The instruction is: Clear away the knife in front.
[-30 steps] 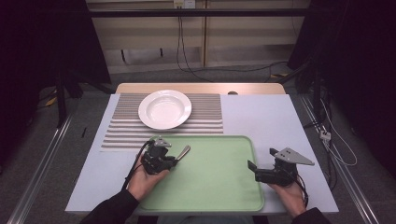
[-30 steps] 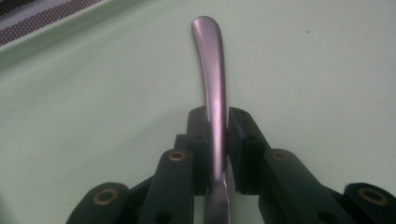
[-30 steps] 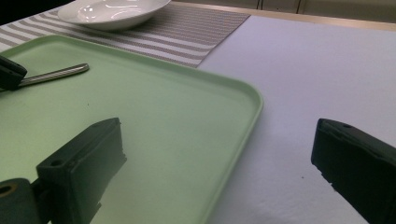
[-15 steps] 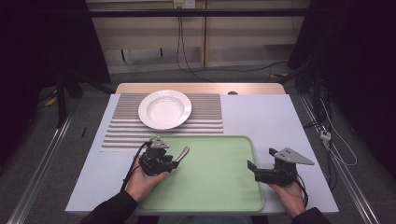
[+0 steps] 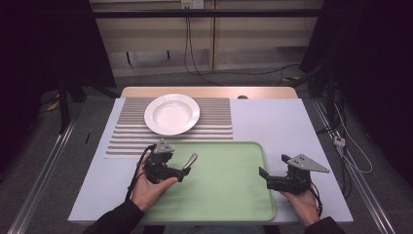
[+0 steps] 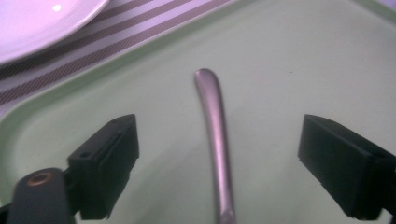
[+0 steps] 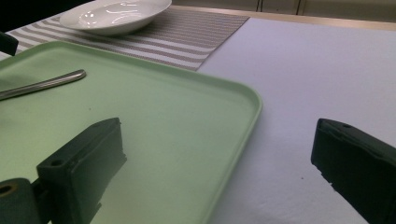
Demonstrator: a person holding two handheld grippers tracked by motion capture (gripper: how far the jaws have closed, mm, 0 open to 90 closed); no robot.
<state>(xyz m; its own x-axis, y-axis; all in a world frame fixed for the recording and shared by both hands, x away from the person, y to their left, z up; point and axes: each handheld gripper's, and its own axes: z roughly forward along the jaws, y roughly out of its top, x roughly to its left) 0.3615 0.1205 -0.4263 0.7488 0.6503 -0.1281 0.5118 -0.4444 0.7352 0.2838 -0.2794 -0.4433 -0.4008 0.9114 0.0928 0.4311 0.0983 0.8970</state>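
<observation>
spoon handle [image 5: 190, 160] lies at the left of the green tray [image 5: 229, 195] in the lower middle of the high view, poking out of the left gripper [image 5: 181, 171], with the right gripper [image 5: 263, 174] at the tray's right edge and a white plate [image 5: 172, 113] on a striped mat [image 5: 214, 119] above. in the left gripper view the handle runs up the middle from the bottom edge, flat on the tray, between jaws that have just been opening and now stand wide apart without touching it. in the right gripper view the jaws gape apart with nothing between them, one over the tray's near corner, one over the bare table [image 7: 327, 70], the handle at the far left.

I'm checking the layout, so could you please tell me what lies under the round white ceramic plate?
The round white ceramic plate rests on a grey striped placemat. The placemat's part beneath the plate is covered.
</observation>
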